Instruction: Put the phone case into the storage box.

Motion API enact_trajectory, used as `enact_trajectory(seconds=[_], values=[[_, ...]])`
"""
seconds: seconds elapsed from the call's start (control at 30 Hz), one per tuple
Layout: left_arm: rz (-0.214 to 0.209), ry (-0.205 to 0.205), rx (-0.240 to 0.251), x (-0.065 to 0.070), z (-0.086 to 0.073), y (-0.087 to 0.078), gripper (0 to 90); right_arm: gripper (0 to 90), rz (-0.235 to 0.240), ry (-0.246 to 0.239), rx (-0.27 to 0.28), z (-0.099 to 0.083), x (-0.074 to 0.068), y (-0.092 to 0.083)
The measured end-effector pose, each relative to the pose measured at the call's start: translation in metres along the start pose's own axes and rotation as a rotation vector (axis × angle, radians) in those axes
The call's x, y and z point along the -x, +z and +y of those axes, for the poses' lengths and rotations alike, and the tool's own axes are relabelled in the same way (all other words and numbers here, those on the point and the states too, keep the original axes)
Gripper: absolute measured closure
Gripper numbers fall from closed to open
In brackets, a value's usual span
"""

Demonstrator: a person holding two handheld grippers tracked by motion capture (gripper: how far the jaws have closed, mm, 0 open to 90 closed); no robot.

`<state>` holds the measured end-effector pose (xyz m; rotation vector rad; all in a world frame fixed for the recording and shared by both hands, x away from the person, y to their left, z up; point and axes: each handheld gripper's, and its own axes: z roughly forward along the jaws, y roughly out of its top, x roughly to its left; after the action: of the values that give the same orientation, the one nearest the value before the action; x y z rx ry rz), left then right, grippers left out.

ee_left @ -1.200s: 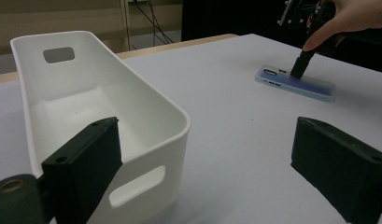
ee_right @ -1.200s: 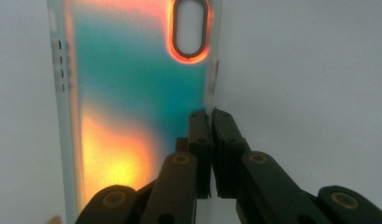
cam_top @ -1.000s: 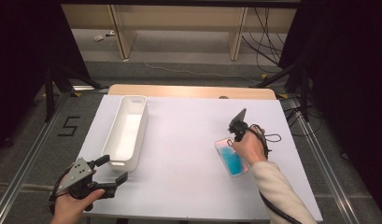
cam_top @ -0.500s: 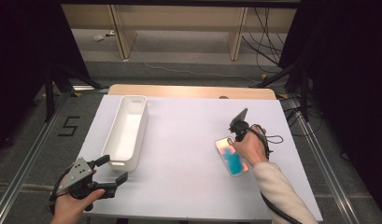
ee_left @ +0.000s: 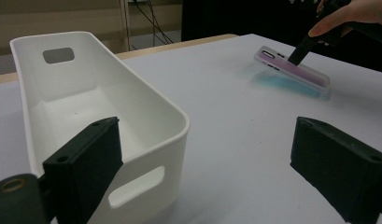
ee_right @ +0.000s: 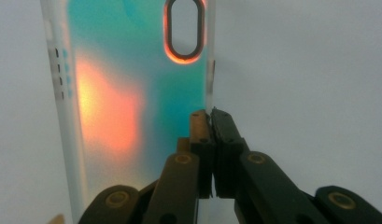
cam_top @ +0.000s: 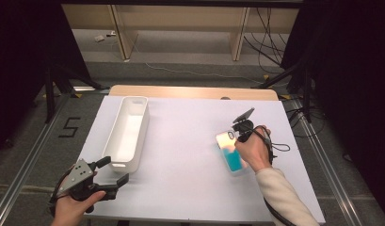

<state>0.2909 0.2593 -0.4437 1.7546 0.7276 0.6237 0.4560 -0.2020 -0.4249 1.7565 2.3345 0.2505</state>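
A translucent phone case (cam_top: pixel 231 155) with a teal and orange sheen lies at the right of the white table. My right gripper (cam_top: pixel 236 141) is shut on its long edge; in the right gripper view the jaws (ee_right: pixel 210 114) pinch the case (ee_right: pixel 132 84) rim just below the oval camera cutout. In the left gripper view the case (ee_left: pixel 291 74) is tilted, its far end raised off the table under the right gripper (ee_left: pixel 297 57). My left gripper (cam_top: pixel 112 172) stands open at the front left, its jaws (ee_left: pixel 207 140) wide apart beside the near end of a white bin (cam_top: pixel 122 165).
The long, empty white bin (ee_left: pixel 172 140) with handle cutouts runs front to back on the table's left. A wooden strip (cam_top: pixel 190 92) edges the far side of the table (cam_top: pixel 180 141). Cables lie on the floor at the right.
The right hand has shifted slightly with the case, and the case's far end now shows an orange sheen. The left gripper has not moved.
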Motion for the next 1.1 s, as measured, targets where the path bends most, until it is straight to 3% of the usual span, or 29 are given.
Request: enact_trajectory(seconds=[0.1,0.2,0.23,0.27,0.33,0.43,0.47,0.53,0.6,0.63,0.67,0.7,0.77,0.87,0.9,0.93,1.1], values=[[0.000,0.003,0.001,0.000,0.000,0.000,8.2,89.0,0.000,-0.025,0.072,-0.003,0.003,-0.002],[0.001,-0.009,0.001,0.001,0.000,0.000,8.4,89.0,0.007,0.006,0.112,-0.008,0.001,-0.007],[0.001,-0.022,0.002,0.002,0.000,0.000,8.4,89.0,0.005,-0.012,0.155,-0.009,0.003,-0.007],[0.001,-0.023,0.002,0.002,0.000,0.000,8.4,89.0,0.014,0.021,0.154,-0.011,0.000,-0.009],[0.002,-0.021,0.002,0.002,0.000,0.000,8.5,88.9,0.017,0.029,0.183,-0.014,-0.001,-0.012],[0.002,-0.022,0.000,0.002,0.000,0.000,8.5,88.9,0.023,-0.039,0.272,-0.018,0.003,-0.012],[0.002,-0.022,0.001,0.002,0.000,0.000,8.5,88.9,0.037,-0.008,0.295,-0.020,0.000,-0.013],[0.003,-0.026,0.000,0.002,0.000,0.000,8.5,88.9,0.036,-0.034,0.308,-0.021,0.002,-0.013],[0.002,-0.023,0.000,0.002,0.000,0.000,8.5,88.9,0.040,-0.022,0.333,-0.023,0.000,-0.013],[0.015,-0.068,-0.007,0.006,-0.001,-0.001,8.5,88.9,0.042,-0.022,0.338,-0.024,0.000,-0.013],[0.013,-0.071,-0.007,0.006,-0.001,-0.001,8.6,88.9,0.048,-0.040,0.358,-0.025,0.001,-0.014],[0.013,-0.071,-0.007,0.006,-0.001,-0.001,8.6,88.9,0.052,-0.019,0.353,-0.026,-0.001,-0.014],[0.013,-0.065,-0.007,0.005,-0.001,-0.001,8.6,88.9,0.069,0.014,0.363,-0.028,-0.004,-0.015],[0.010,-0.043,-0.005,0.004,0.000,0.000,8.6,88.9,0.067,-0.006,0.392,-0.028,-0.004,-0.017],[0.007,-0.054,-0.003,0.005,-0.001,0.000,8.7,88.9,0.066,-0.010,0.395,-0.029,-0.005,-0.018],[0.001,-0.016,0.001,0.002,0.000,0.000,8.7,88.9,0.076,-0.008,0.405,-0.030,-0.005,-0.018],[-0.002,0.003,-0.002,0.001,0.000,0.000,8.7,88.8,0.097,0.022,0.421,-0.032,-0.010,-0.021]])
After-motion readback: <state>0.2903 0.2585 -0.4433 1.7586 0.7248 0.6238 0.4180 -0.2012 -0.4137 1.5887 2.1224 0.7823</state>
